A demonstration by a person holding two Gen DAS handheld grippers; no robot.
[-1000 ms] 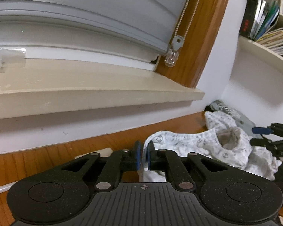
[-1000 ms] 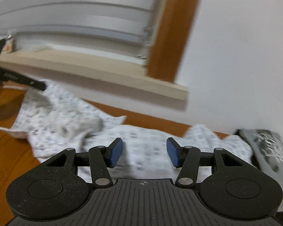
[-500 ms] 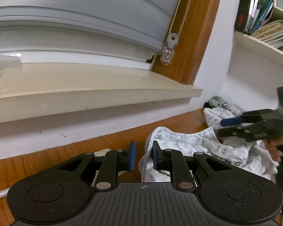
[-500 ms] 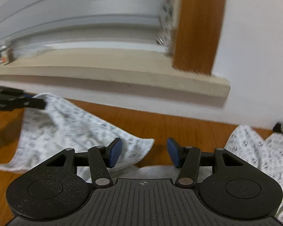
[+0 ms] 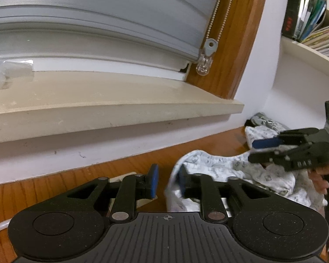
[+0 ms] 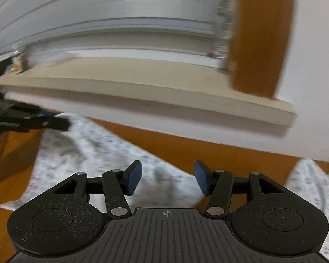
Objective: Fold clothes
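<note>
1. Left gripper (image 5: 166,183): jaws opening. Blue pads stand apart; a bunched edge of the printed white garment (image 5: 241,171) lies against the right-hand pad, with the left pad clear of the cloth.
2. Garment lies crumpled on the wooden tabletop (image 5: 54,188), spreading from the left gripper's right finger off to the right, toward the wall.
3. Right gripper (image 6: 167,180): jaws parted, nothing pinched between the pads. White printed cloth lies on the table below and ahead of the fingers; contact with it cannot be told.
4. From the left wrist view, the right gripper shows at the far right, hovering over the garment, a person's hand (image 5: 320,175) behind it.
5. From the right wrist view, the left gripper sits at the far left edge, tips at the cloth's corner. View is blurred.
6. Beyond both sets of fingers: beige window sill (image 5: 120,105), grey blind (image 5: 98,17) above it, bead cord (image 5: 217,11) with a clear plastic pull.
7. Dark folded garment (image 5: 263,120) against the wall, past the white one.
</note>
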